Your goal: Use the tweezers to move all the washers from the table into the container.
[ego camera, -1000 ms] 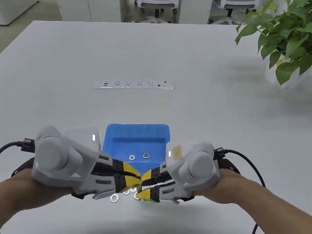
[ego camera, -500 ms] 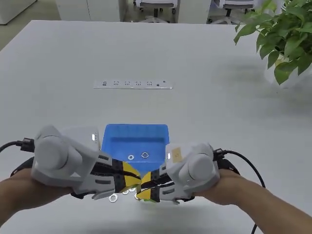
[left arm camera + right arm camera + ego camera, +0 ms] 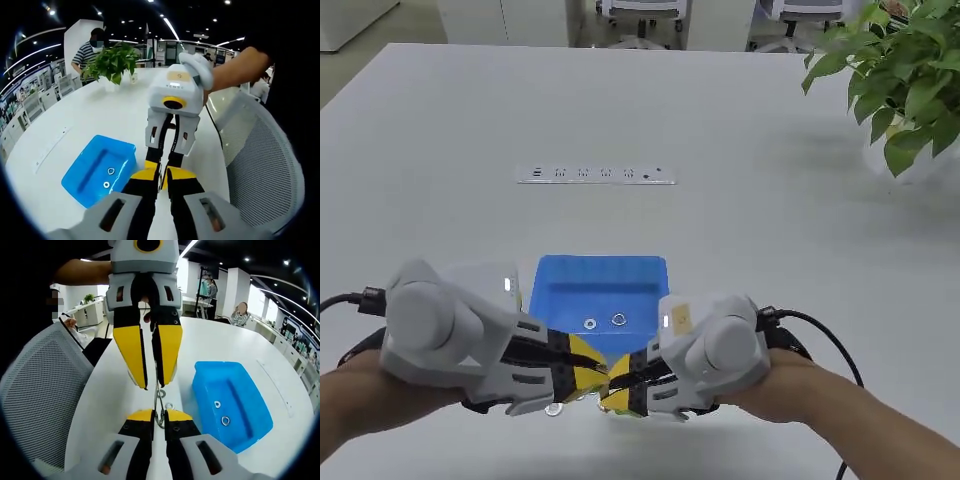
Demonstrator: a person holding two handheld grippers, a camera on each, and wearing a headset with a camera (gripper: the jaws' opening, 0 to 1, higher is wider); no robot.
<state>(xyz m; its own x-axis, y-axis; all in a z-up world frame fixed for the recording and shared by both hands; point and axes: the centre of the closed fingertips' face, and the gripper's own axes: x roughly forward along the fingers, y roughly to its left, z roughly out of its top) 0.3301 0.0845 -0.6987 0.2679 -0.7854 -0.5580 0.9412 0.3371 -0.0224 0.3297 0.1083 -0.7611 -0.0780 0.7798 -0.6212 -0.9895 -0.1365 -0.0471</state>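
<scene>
My two grippers meet tip to tip just in front of the blue container [image 3: 552, 275]. Thin metal tweezers [image 3: 157, 390] run from my right gripper [image 3: 153, 416] up between the yellow fingers [image 3: 131, 352] of my left gripper [image 3: 586, 370]. Both sets of jaws stand closed on them. Loose washers [image 3: 169, 405] lie on the table under the tweezers; one washer [image 3: 554, 408] peeks out below the left gripper. Two washers [image 3: 619, 320] rest inside the container [image 3: 250, 412]. In the left gripper view my left gripper [image 3: 161, 176] faces the right gripper [image 3: 622, 385], with the container [image 3: 82, 170] to the left.
A power strip [image 3: 594, 174] lies flat further back on the white table [image 3: 740, 200]. A potted plant [image 3: 905, 80] stands at the far right. A mesh office chair [image 3: 260, 165] sits at the table's near edge. People stand in the background.
Both grippers have settled slightly lower and closer over the loose washers, hiding more of them. The container and its two washers have not moved.
</scene>
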